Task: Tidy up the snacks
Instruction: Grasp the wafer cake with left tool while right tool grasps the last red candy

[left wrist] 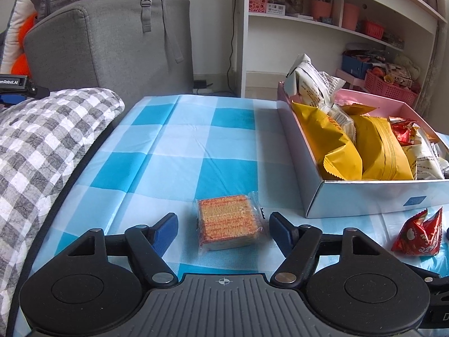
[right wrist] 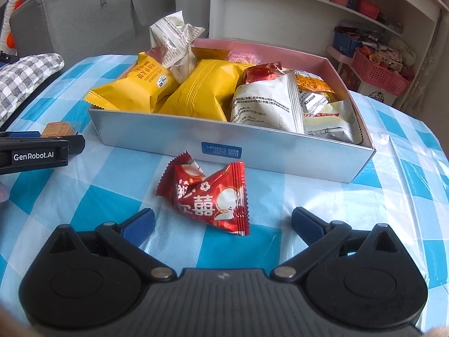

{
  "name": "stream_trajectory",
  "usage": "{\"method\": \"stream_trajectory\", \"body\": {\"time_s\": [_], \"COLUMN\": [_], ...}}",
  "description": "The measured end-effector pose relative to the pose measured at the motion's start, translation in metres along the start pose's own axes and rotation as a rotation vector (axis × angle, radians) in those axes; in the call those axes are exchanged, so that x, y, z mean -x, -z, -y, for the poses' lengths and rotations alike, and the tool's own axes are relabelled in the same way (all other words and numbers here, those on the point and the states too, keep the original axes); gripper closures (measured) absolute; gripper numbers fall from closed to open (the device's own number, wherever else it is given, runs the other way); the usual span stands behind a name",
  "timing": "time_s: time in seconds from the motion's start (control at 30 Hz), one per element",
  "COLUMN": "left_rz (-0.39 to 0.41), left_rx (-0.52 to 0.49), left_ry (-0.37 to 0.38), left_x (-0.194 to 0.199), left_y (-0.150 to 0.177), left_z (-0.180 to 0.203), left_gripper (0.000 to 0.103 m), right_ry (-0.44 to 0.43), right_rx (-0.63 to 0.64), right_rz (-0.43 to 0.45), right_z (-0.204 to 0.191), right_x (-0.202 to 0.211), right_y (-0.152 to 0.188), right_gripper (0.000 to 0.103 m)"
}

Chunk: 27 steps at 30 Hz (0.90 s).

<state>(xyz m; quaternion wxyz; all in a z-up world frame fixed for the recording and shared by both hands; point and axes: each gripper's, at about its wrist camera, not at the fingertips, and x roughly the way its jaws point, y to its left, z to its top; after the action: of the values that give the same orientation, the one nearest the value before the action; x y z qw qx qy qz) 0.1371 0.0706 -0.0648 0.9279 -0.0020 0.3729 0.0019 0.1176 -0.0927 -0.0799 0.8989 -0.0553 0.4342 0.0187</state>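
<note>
A clear-wrapped orange cracker pack point(left wrist: 230, 225) lies on the blue checked tablecloth, between the tips of my open left gripper point(left wrist: 223, 226), untouched. A red candy packet point(right wrist: 209, 198) lies in front of my open right gripper point(right wrist: 223, 220), just beyond its fingertips; it also shows in the left wrist view point(left wrist: 419, 234). A shallow box point(right wrist: 224, 143) with a pink inside holds several yellow, white and red snack bags point(right wrist: 202, 90). It stands right behind the red packet and to the right of the crackers point(right wrist: 57, 129). The left gripper's body point(right wrist: 33, 154) shows at the right wrist view's left edge.
A grey checked cushion point(left wrist: 42, 146) lies along the table's left edge. A grey chair with a bag point(left wrist: 112, 42) stands behind the table. White shelves with pink baskets point(left wrist: 390, 84) stand at the back right.
</note>
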Motion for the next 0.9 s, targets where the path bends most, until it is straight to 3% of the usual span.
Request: {"method": "stream_trajectory", "body": {"time_s": [0.17,0.4,0.73,0.9], "left_rz": [-0.009,-0.025,-0.049,-0.065], "left_rx": [0.013,0.037,0.045,0.052], "left_ry": [0.013,0.037,0.071,0.092], "left_x": [0.002,0.004,0.008,0.012], "left_y": [-0.003,-0.004,-0.005,-0.004], "left_z": [-0.005,-0.01,-0.008,-0.008], "left_gripper": [0.052,0.061,0.063,0.063], "right_ry": [-0.04,-0.099,-0.157,-0.168], "right_rx": [0.011,0.034,0.041,0.008], "right_rz": [0.0,0.023,0.018,0.013], "right_z": [0.004,0.002,-0.004,0.001], "right_x": [0.001,0.007,0.009,0.008], "right_y": [-0.002,-0.004,-0.008,-0.009], "right_gripper": [0.0,0.013,0.044,0.048]}}
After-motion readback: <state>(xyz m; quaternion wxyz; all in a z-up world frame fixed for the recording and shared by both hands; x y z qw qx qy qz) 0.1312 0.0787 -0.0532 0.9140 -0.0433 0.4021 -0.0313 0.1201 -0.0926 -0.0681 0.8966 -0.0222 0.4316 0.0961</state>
